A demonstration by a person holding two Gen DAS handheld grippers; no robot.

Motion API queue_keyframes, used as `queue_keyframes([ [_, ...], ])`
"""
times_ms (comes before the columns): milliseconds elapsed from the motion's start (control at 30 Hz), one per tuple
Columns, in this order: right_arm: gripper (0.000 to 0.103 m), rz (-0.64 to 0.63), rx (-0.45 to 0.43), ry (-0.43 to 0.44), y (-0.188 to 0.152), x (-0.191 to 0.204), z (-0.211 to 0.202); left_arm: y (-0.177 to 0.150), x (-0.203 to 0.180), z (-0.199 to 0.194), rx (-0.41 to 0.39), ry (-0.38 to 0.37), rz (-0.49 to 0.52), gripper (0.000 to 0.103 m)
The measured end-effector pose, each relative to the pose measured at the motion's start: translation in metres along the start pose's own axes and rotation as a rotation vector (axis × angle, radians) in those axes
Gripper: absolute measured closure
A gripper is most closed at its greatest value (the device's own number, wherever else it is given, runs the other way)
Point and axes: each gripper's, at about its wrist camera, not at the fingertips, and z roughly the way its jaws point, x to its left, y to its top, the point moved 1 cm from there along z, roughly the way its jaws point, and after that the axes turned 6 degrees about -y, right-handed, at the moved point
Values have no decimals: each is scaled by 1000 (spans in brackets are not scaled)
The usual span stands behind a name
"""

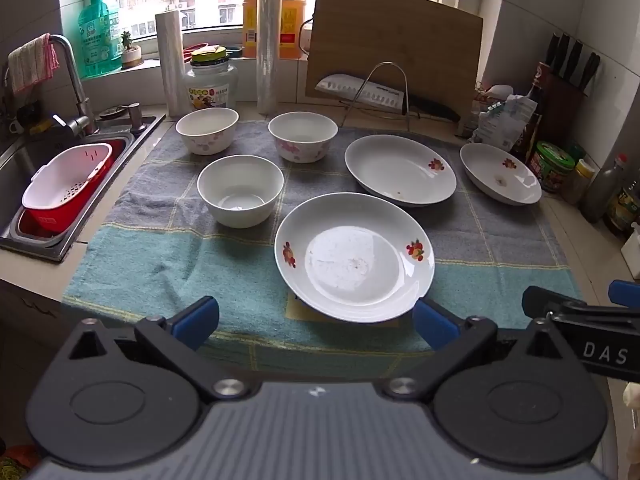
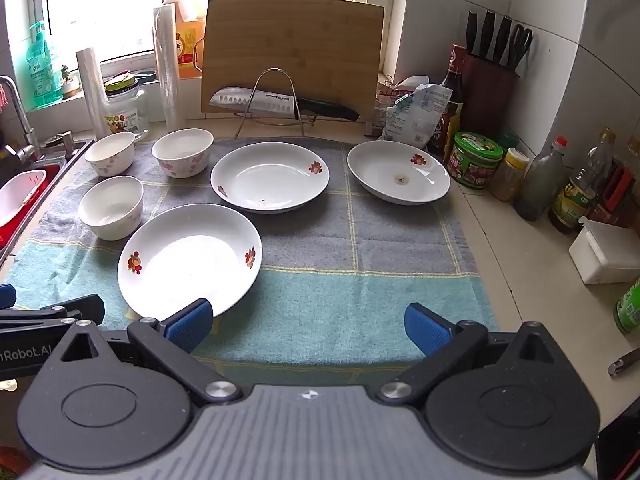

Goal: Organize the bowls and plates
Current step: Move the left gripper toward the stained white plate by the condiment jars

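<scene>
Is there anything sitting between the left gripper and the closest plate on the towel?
Nothing visible. The left gripper has its jaws open just short of the nearest plate, and only bare towel lies between them. The plain white bowl stands farther back and to the left, off that path.

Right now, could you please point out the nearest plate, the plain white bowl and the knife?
nearest plate (image 1: pixel 352 264): left wrist view, centre well.
plain white bowl (image 1: pixel 240 190): left wrist view, inner wall.
knife (image 2: pixel 256 101): right wrist view, blade.
</scene>
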Motion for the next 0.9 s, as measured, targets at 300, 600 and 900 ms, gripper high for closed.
queue_keyframes([
  [300,0,-2,-10,-5,1,1,0,1,-3,0,-2,5,1,1],
  [600,0,-1,-13,-6,2,0,1,2,-3,0,-3,6,2,1],
  [900,0,-3,-16,-7,3,2,2,5,-3,1,-7,1,-1,1],
])
